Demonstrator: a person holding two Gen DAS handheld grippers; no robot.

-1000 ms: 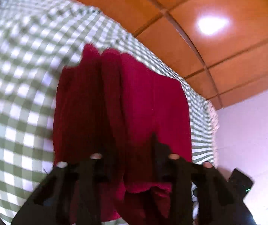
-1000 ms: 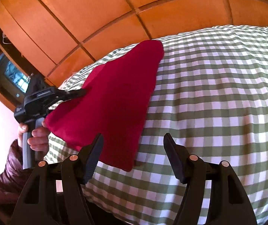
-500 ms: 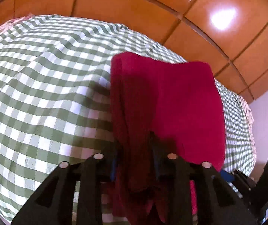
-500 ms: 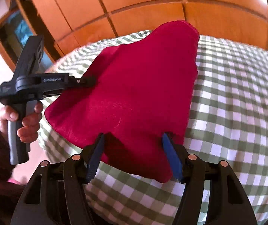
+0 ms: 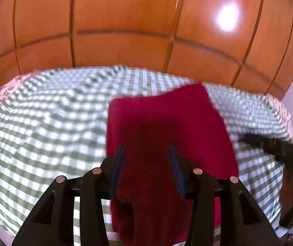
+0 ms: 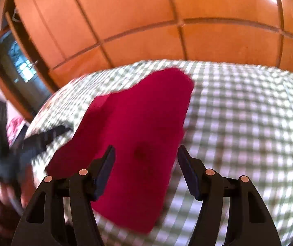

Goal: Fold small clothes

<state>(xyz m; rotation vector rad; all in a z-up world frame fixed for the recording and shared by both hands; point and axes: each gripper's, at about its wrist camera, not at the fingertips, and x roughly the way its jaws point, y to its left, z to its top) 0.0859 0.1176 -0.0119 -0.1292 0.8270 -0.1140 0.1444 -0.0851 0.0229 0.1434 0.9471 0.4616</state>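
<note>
Your jaws: left gripper (image 5: 146, 164) just opening, right gripper (image 6: 145, 164) spread, red garment (image 6: 138, 127) lying loose between both.

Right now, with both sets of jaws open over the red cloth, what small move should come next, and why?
Probably lift both grippers clear. The red garment lies folded on the checked bedcover, and neither the left gripper nor the right gripper presses it.

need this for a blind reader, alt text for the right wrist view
A folded crimson cloth lies on a green-and-white checked bedspread, the right gripper's black fingers open above its near end. Orange wooden panels stand behind.
</note>
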